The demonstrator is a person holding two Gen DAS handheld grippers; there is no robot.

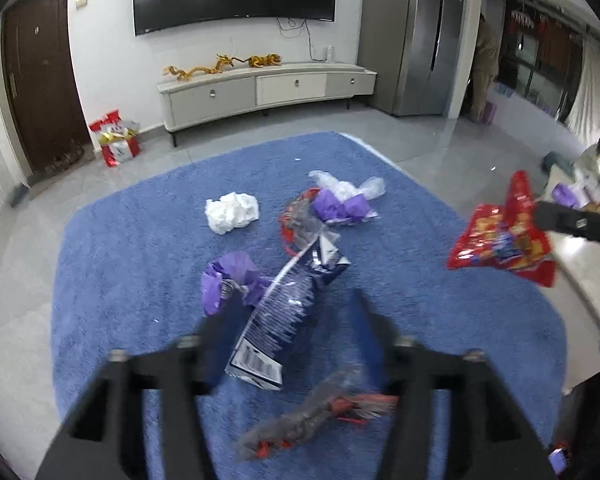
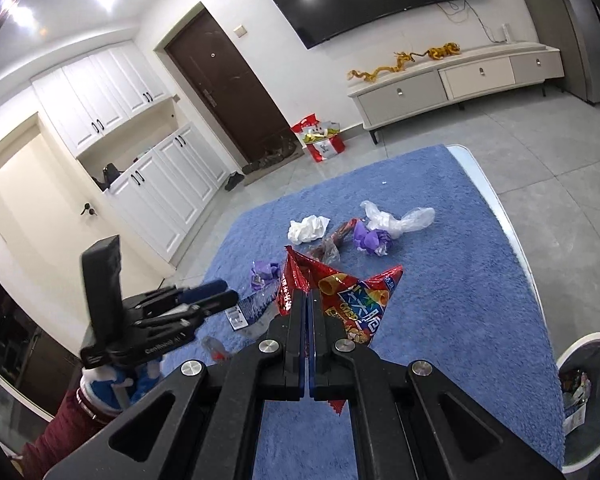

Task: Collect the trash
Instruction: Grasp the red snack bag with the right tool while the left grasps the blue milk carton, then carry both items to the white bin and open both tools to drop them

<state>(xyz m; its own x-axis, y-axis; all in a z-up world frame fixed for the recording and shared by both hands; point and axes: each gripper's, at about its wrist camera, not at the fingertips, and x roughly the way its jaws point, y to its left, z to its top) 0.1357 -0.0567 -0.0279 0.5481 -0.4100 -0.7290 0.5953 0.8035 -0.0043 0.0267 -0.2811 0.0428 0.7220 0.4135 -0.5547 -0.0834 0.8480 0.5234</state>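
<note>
A: Right gripper (image 2: 309, 300) status?

B: Fingers pressed together, pinching the red snack bag (image 2: 352, 304) by its crumpled top edge. Bag is lifted clear of the blue rug (image 2: 460, 280). From the left wrist view the same red snack bag (image 1: 500, 240) hangs off the right gripper (image 1: 540, 216) at the right edge of frame, above the rug.

A: Left gripper (image 1: 296, 320)?

B: Fingers spread wide, holding nothing. It hovers over the blue-and-white wrapper (image 1: 284, 308), which lies flat on the rug between the two fingers. Can't tell whether a fingertip touches it, the frame is blurred. A clear wrapper with red print (image 1: 316, 412) lies nearer the camera, below the fingers.

A: What else is on the rug?

B: White crumpled tissue (image 1: 232, 212), a purple wrapper (image 1: 230, 280) just left of the blue-and-white one, a second purple wrapper (image 1: 342, 206) touching a clear plastic bag (image 1: 348, 186), and a clear-and-red wrapper (image 1: 300, 224) beside those.

A: Containers?

B: White trash bin (image 2: 580, 350) at the lower right of the right wrist view, beside the rug. It has some wrappers in it; I can't make out which.
</note>
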